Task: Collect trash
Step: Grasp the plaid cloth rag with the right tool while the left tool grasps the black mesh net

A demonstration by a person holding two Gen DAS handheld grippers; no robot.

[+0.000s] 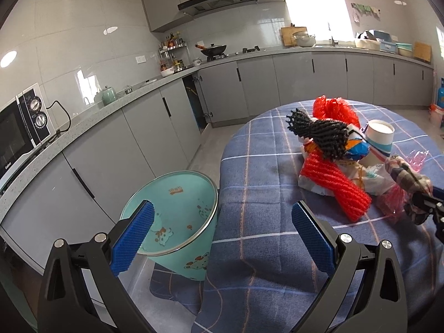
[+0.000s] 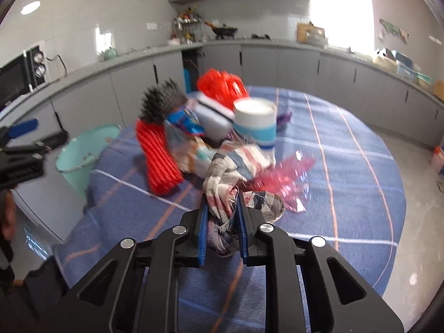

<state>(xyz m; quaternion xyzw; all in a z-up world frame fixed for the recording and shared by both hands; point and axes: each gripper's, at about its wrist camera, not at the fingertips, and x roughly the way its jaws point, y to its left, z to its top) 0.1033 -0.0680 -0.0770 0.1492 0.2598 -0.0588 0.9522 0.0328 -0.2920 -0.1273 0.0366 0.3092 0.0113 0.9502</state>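
A pile of trash lies on the round table with a blue checked cloth (image 1: 263, 188): red foam net (image 1: 335, 186), black foam net (image 1: 322, 134), a paper cup (image 1: 378, 138), plastic bags and a pink wrapper (image 2: 285, 177). My right gripper (image 2: 222, 222) is shut on a striped rag (image 2: 230, 172) at the pile's near edge; it also shows in the left wrist view (image 1: 410, 186). My left gripper (image 1: 222, 238) is open and empty above the table's left edge, next to a teal trash bucket (image 1: 177, 222).
The bucket stands on the floor between the table and grey kitchen cabinets (image 1: 116, 161). A microwave (image 1: 19, 127) sits on the counter at left. A cabinet door (image 1: 194, 105) stands open at the corner. The right wrist view is blurred.
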